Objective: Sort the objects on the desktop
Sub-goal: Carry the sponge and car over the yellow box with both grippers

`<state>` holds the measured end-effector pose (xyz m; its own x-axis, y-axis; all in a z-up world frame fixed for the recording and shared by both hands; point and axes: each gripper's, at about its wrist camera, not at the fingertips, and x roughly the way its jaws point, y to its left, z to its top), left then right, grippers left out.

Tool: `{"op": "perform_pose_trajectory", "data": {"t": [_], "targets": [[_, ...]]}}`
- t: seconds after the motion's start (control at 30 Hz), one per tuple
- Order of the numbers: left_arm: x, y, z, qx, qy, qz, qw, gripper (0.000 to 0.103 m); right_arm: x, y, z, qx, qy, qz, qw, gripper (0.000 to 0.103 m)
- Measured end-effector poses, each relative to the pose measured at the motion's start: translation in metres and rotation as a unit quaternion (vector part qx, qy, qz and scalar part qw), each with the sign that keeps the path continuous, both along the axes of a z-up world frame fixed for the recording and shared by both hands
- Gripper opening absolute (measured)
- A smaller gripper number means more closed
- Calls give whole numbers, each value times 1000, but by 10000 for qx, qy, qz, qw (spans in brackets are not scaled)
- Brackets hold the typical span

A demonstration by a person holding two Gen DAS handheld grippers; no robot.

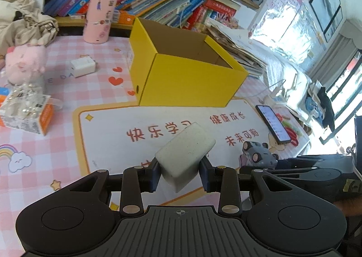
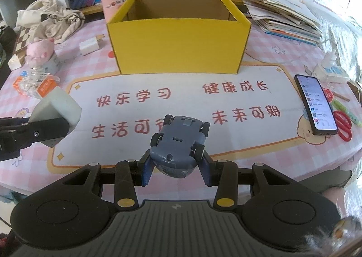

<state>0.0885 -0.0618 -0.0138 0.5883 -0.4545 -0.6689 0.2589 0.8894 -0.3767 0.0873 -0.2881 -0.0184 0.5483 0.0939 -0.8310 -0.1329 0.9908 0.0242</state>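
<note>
Left wrist view: both tongs loaded above the desk (image 1: pixel 56 143).
Left tongs (image 1: pixel 179 172) grip a white block (image 1: pixel 185 150); right tongs (image 2: pixel 177 172) grip a grey toy car (image 2: pixel 178 141), belly up. The yellow box (image 2: pixel 178 46) stands beyond, open.

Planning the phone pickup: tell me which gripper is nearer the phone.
Right. The right gripper, holding the toy car, sits mid-mat, left of the phone. The left gripper, holding the sponge, is farther left.
</note>
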Motion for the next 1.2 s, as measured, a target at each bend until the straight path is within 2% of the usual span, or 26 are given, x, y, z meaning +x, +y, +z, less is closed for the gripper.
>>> {"op": "perform_pose_trajectory", "data": {"t": [0.27,0.73,0.93,1.2], "targets": [[21,-17,-3,119,58,90,9999,34,26,-20,-8,41,132,-24,9999,40],[56,-52,4,369,-91,70,9993,34,74,-41,-8,81,178,368,9991,40],[70,-63,22,441,-394,109,9982,33,89,-46,11,246,-168,704,9971,40],[94,-79,58,456,-932,213,9944,33,120,-48,47,506,-721,1237,9884,40]]}}
